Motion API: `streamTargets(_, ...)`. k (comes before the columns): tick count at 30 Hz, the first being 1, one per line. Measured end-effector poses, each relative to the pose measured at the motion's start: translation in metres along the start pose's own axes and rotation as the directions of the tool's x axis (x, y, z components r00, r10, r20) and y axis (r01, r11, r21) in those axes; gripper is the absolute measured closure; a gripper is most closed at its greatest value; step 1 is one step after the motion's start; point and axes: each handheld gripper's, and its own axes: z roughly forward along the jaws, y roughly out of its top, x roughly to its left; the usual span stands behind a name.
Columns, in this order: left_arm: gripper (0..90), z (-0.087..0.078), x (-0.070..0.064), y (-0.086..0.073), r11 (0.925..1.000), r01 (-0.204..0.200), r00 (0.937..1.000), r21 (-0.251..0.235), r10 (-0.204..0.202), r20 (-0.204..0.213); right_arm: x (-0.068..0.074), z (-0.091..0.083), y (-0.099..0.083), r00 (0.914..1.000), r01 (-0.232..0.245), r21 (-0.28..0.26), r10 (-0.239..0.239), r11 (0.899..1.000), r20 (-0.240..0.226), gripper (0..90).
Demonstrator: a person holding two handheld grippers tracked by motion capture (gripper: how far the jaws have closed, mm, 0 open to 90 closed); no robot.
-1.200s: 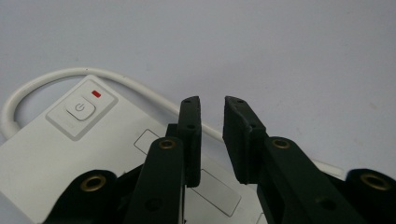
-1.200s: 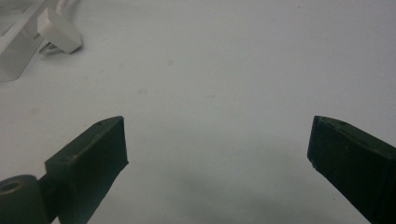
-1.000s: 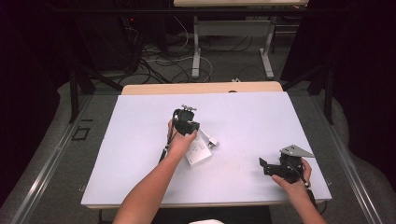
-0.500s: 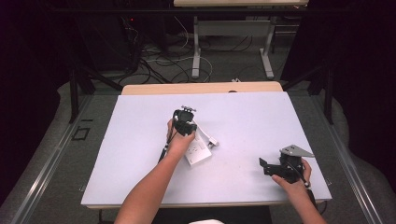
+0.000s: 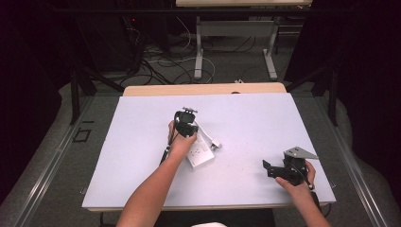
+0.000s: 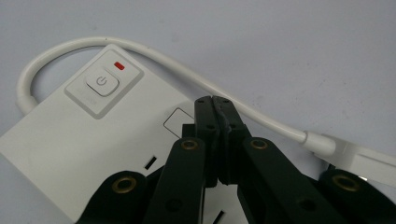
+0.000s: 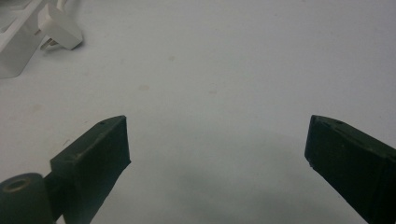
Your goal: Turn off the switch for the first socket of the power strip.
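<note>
A white power strip [image 6: 88, 144] lies flat on the white table [image 5: 142, 142], a little toward six o'clock from the table's middle in the high view [image 5: 198, 153]; its power button [image 6: 102, 83] sits in a square recess beside a small red light [image 6: 119, 66], with a blank rectangular outline and slot openings farther along its face; a white cord [image 6: 187, 77] leaves the button end, loops round and runs past the strip to a white plug [image 6: 359, 158], which lies on the table just beside the strip at about three o'clock [image 5: 216, 144]; the left gripper [image 6: 213, 103] is poised over the strip with its two black jaws pressed together, tips near the cord, with nothing between them; in the high view the left hand [image 5: 181, 144] holds it above the strip's far end; the right gripper [image 7: 217, 140] has its jaws wide apart over bare table, holding nothing, well apart from the strip, near the table's five o'clock corner [image 5: 267, 168], held by the right hand [image 5: 295, 182]; its view catches the plug [image 7: 58, 28] at eleven o'clock.
</note>
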Motion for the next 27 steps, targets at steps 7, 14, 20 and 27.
streamTargets(7,90.0,-0.0003,0.0009,0.0,1.0,0.005,1.0,0.003,-0.005,0.005,0.0001,-0.0001,0.0,0.9999,-0.009,0.003,0.009,1.0,-0.005,6.3)
streamTargets(14,90.0,0.0,0.001,-0.0002,0.9999,0.011,0.9999,-0.002,-0.011,0.008,0.0006,0.0016,-0.0004,0.9999,-0.012,-0.013,0.012,1.0,0.0,6.6)
streamTargets(20,90.0,0.0,-0.0001,-0.0009,1.0,0.008,1.0,-0.004,-0.008,0.002,0.0001,0.0003,0.0,0.9999,-0.012,0.001,0.012,1.0,-0.004,6.6)
streamTargets(27,90.0,0.0015,-0.002,-0.0048,0.9999,0.008,0.9994,-0.007,-0.008,0.033,-0.0002,0.0001,0.0,0.9998,-0.013,0.006,0.013,1.0,-0.013,6.6)
